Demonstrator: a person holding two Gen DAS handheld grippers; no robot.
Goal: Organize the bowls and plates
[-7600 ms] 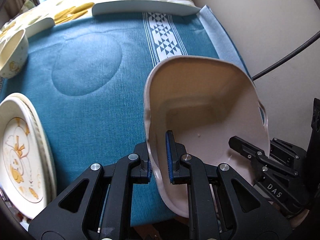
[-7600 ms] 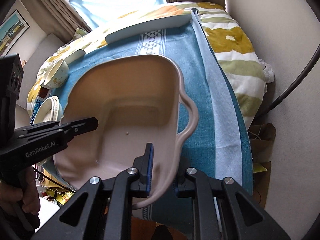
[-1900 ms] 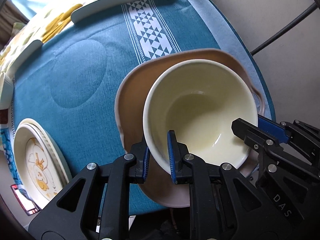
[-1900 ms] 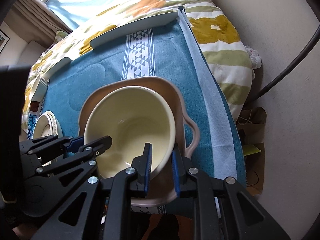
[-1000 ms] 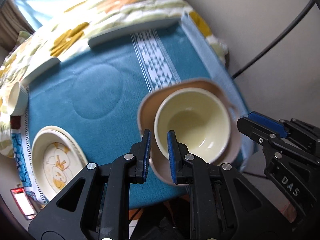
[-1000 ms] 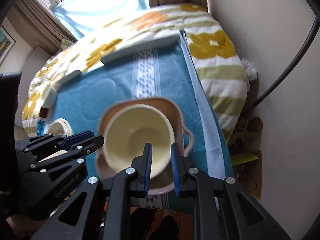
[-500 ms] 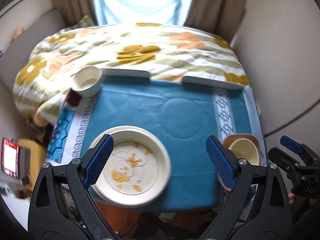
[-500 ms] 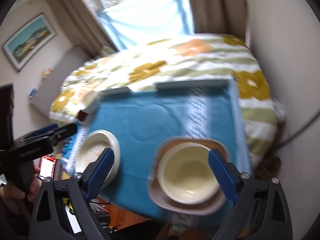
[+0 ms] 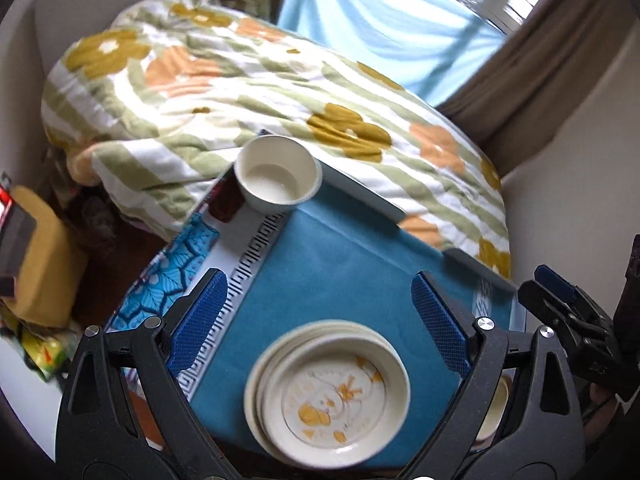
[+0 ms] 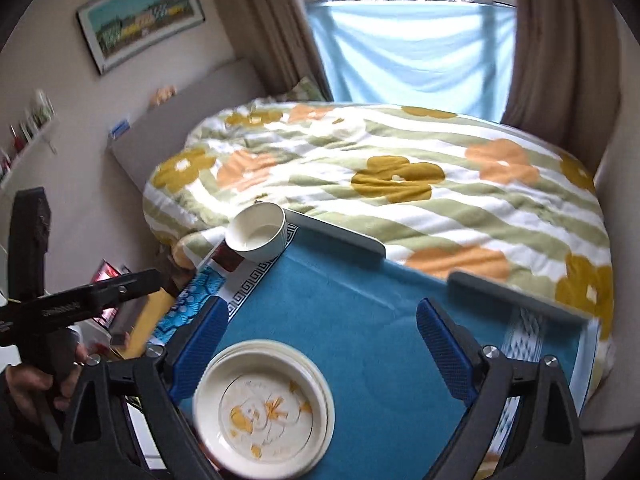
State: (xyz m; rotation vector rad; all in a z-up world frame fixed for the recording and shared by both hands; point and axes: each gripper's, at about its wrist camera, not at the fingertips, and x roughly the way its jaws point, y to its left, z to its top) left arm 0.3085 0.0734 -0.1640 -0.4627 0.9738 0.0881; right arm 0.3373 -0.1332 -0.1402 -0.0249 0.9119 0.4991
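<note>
Left gripper [image 9: 320, 328]: its 2 black arms with blue ribbed pads are spread wide, nothing between the pads, nothing touched. Right gripper [image 10: 322, 354]: jaws equally wide, empty, touching nothing. Both point down at the table under a blue woven cloth [image 9: 332, 264] with a white key-pattern border.

Containers:
- Stack of cream round plates with an orange duck motif [image 9: 332, 392] sits on the cloth near the table's front edge, seen between the pads in both wrist views. The top plate holds nothing; the number of plates cannot be told.
- Small white round bowl [image 9: 278, 180] stands upright at the far left corner of the cloth, just beside the edge of a floral striped quilt [image 9: 248, 92] on the bed. It is well apart from the plate stack and looks empty.
- Cream bowl rim [image 9: 494, 416] is partly visible behind the left gripper's right arm, at the table's right edge; its contents are hidden.

View differences:
- Left wrist view shows the right gripper at its right border, plus that cream rim.
- Right wrist view shows the left gripper at its left side, held by a hand [image 10: 30, 388], and a framed picture [image 10: 140, 18] on the wall.
</note>
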